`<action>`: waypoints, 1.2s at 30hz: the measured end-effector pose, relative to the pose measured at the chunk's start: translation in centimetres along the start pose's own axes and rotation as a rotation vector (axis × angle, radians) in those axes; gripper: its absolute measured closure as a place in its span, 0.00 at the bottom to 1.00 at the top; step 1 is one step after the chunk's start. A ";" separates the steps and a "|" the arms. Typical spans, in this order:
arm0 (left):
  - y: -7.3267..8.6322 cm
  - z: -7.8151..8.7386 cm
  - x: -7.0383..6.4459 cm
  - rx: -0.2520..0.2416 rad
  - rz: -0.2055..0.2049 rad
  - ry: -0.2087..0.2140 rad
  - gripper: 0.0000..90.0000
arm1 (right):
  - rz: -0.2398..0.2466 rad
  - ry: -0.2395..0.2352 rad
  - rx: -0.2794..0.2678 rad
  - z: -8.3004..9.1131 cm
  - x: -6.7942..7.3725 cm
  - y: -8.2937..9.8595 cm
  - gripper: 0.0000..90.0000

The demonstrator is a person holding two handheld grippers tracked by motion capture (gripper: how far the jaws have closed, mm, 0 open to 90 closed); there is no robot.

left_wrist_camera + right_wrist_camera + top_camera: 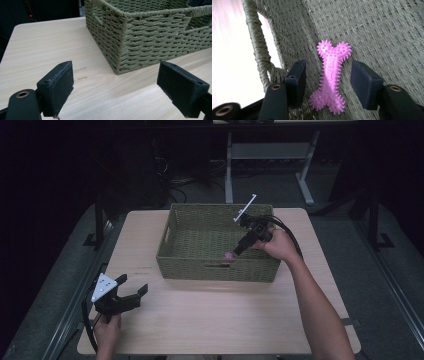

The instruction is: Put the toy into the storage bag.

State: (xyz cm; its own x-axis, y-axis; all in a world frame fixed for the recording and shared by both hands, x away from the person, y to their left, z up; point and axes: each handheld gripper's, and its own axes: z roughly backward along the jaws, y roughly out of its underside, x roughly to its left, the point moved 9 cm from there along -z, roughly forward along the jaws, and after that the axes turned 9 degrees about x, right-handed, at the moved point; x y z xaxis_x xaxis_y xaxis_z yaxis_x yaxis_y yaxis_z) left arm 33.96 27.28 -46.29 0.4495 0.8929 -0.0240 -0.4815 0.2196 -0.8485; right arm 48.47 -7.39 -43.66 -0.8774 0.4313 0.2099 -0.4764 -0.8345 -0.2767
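A green woven basket (190, 265) stands at the table's far middle. Inside it, near the front wall, lies a pink spiky bone-shaped toy (229, 255) (331, 75). My right gripper (237, 251) reaches down into the basket from the right. Its jaws stand open on either side of the toy (328, 82), not touching it. The toy rests on the basket floor (387, 37) beside the handle cut-out. My left gripper (134, 287) hovers open over the table's front left corner, nothing between its jaws (115, 87), facing the basket's near corner (120, 57).
The light wooden table (220, 320) has bare room in front of the basket and to its left. A white stick-like part (245, 208) rises from the right gripper above the basket's back rim. Dark floor and a desk frame (265, 150) lie beyond.
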 end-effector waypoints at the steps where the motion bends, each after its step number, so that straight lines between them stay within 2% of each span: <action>1: 0.0 0.0 0.0 0.001 -0.001 0.000 0.15 | 0.000 0.002 0.001 0.1 0.0 0.1 0.50; 17: 0.0 0.1 0.0 -0.003 0.005 -0.001 0.15 | -0.012 0.023 -0.028 1.7 0.4 0.4 0.45; 36: 0.0 0.0 -0.1 -0.004 0.002 0.000 0.15 | -0.005 0.045 -0.052 3.4 1.2 1.0 0.43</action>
State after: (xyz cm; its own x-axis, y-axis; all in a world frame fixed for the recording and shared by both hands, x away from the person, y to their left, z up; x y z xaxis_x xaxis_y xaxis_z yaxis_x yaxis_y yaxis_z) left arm 33.93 27.16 -46.25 0.4485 0.8934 -0.0252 -0.4796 0.2168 -0.8503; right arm 47.11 -8.85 -40.51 -0.8760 0.4514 0.1698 -0.4822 -0.8139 -0.3241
